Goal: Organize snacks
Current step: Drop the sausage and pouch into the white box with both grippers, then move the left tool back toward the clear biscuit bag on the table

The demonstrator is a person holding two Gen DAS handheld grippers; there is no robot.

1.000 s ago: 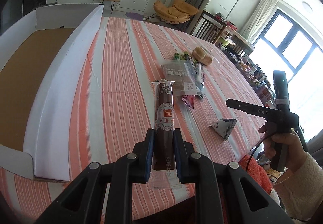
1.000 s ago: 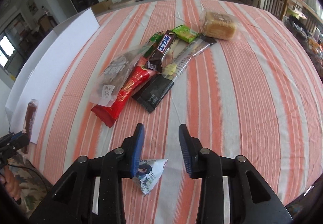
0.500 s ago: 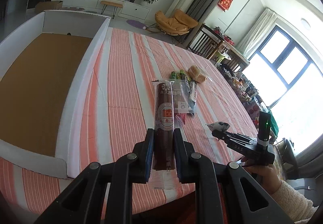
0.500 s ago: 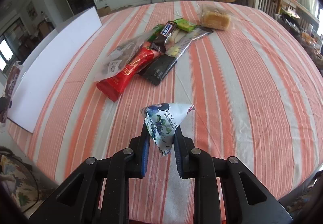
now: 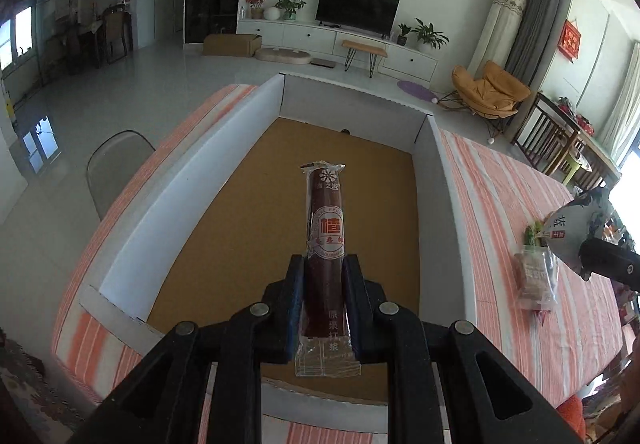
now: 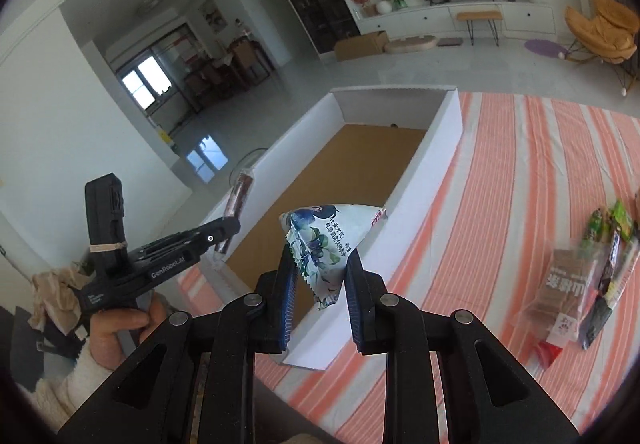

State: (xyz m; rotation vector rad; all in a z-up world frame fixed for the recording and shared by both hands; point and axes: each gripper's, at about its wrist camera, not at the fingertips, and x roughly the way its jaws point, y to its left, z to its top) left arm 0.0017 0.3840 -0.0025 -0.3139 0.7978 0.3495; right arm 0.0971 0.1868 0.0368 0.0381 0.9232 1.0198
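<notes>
Grips a long dark-red snack stick in a clear printed wrapper (image 5: 325, 212) between the left fingers (image 5: 295, 296), pressed in on its lower half, wrapper tail poking out behind. Pinches a white triangular foil packet printed with blueberries (image 6: 320, 228) between the right fingers (image 6: 289, 284), which have just been easing apart a little yet press on the packet's sides and keep it aloft. Beyond the stick now looks straight down into the large open box with white walls and a brown cardboard floor (image 5: 436, 204), where a second ago only its near wall showed off to the left over the orange-and-white striped counter (image 5: 500, 204). Likewise brings the packet from low over the cloth up to the box's right-hand wall, tip just above the rim. Shows nothing lying on the brown floor. Leaves the loose heap of wrapped bars and bags (image 6: 580, 276) well off to the right on the counter. Probably means two snacks picked and carried at once, release into the box the likely next step, with most of the sorting not yet done.
</notes>
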